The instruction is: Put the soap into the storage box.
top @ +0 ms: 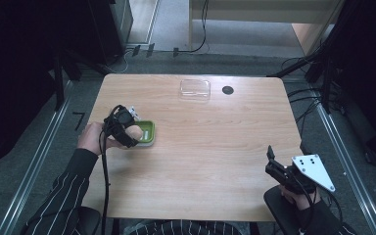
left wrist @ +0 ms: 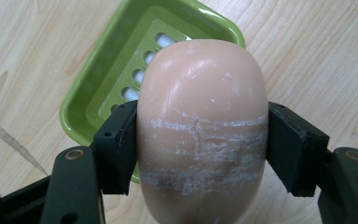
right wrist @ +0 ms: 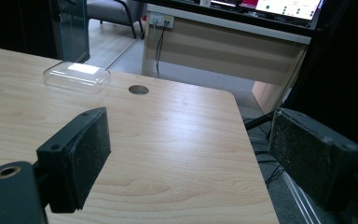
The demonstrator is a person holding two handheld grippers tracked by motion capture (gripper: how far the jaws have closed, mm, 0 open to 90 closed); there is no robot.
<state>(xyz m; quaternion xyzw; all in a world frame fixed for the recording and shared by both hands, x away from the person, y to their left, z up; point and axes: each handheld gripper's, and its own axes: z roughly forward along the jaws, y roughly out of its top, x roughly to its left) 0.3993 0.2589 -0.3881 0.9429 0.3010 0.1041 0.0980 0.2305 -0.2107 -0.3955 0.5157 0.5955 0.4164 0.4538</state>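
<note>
A peach-coloured bar of soap [left wrist: 200, 126], scratched white across its middle, is clamped between the two black pads of my left gripper [left wrist: 200, 149]. Under it lies a green slotted soap dish [left wrist: 121, 60] on the wooden table. From above, the left gripper [top: 127, 132] hovers at the left side of the green dish [top: 148, 132] with the soap [top: 135, 132] in its jaws. My right gripper [top: 270, 159] rests near the table's right front corner. Its jaws stand wide apart with nothing between them [right wrist: 191, 158].
A clear plastic lid [top: 195, 88] lies at the back middle of the table [top: 210, 161], with a round cable hole [top: 227, 90] just right of it. Cables and dark stands surround the table on the floor.
</note>
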